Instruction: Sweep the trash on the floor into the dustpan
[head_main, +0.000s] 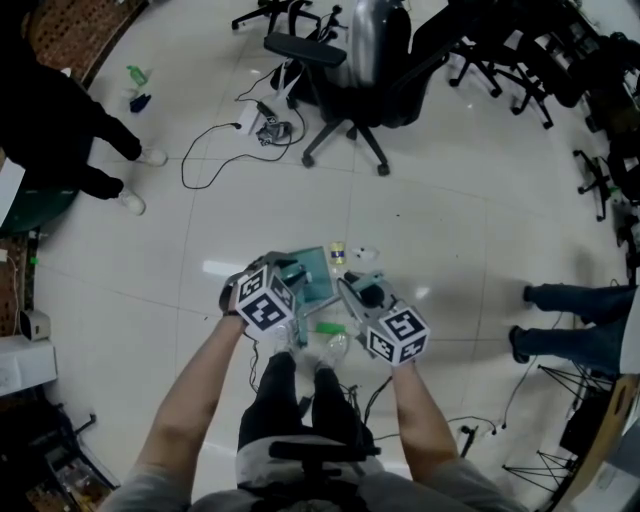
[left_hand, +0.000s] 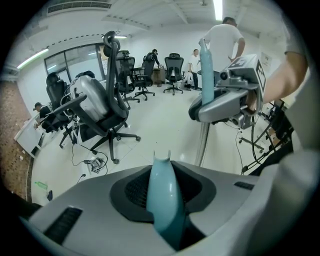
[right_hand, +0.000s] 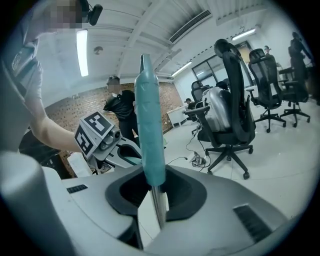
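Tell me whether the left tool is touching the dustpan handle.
Touching. The left gripper view shows the left tool closed on the teal dustpan handle, with both jaws pressed against its sides.

Glossy pale tiled floor (head_main: 450, 225), black office chairs (head_main: 385, 60), brick wall (right_hand: 65, 107).

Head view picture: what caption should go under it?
Seen from above: left tool grips a teal plastic dustpan, right tool a teal-gripped metal broom handle, small trash scattered on the white tiled floor.
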